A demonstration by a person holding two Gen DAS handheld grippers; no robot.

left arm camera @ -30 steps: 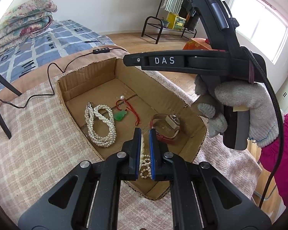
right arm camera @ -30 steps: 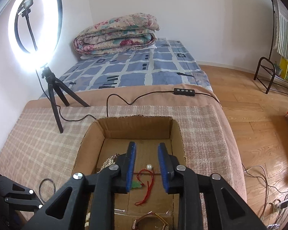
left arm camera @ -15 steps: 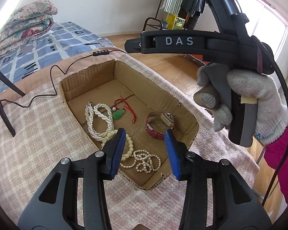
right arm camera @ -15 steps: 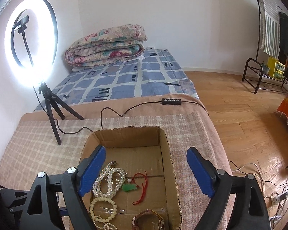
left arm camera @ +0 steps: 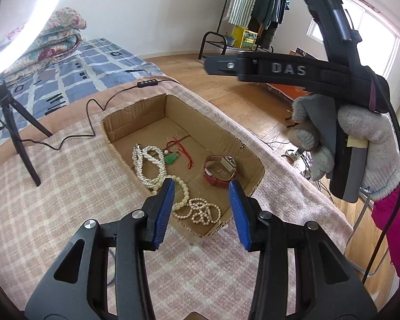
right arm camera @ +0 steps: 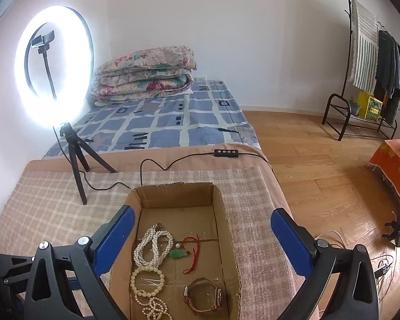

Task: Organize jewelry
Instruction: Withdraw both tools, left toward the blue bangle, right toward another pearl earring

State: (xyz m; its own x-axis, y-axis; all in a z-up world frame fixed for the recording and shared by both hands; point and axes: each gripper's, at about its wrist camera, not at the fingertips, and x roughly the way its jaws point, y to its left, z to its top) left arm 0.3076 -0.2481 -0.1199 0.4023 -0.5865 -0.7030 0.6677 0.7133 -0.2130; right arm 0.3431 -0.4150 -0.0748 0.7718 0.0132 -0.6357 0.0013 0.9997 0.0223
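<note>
An open cardboard box (left arm camera: 253, 157) (right arm camera: 226, 234) sits on the checked blanket. Inside lie a white pearl necklace (left arm camera: 149, 165) (right arm camera: 152, 248), a cream bead bracelet (left arm camera: 185, 192) (right arm camera: 146, 280), a small pearl bracelet (left arm camera: 202, 212) (right arm camera: 154, 308), a green pendant on a red cord (left arm camera: 172, 158) (right arm camera: 180, 253) and a red-strapped watch (left arm camera: 221, 170) (right arm camera: 204, 297). My left gripper (left arm camera: 201, 194) is open and empty above the box's near end. My right gripper (right arm camera: 200, 229) is wide open and empty, high over the box; its body shows in the left wrist view (left arm camera: 280, 68).
A ring light on a black tripod (right arm camera: 74, 154) stands on the blanket left of the box, its cable and remote (right arm camera: 226, 152) trailing behind it. A folded quilt (right arm camera: 144, 74) lies on the bed. A clothes rack (right arm camera: 370, 80) stands on the wooden floor at right.
My left gripper opened, let the cream bracelet drop into the box, and drew back. My right gripper opened wide and rose above the box.
</note>
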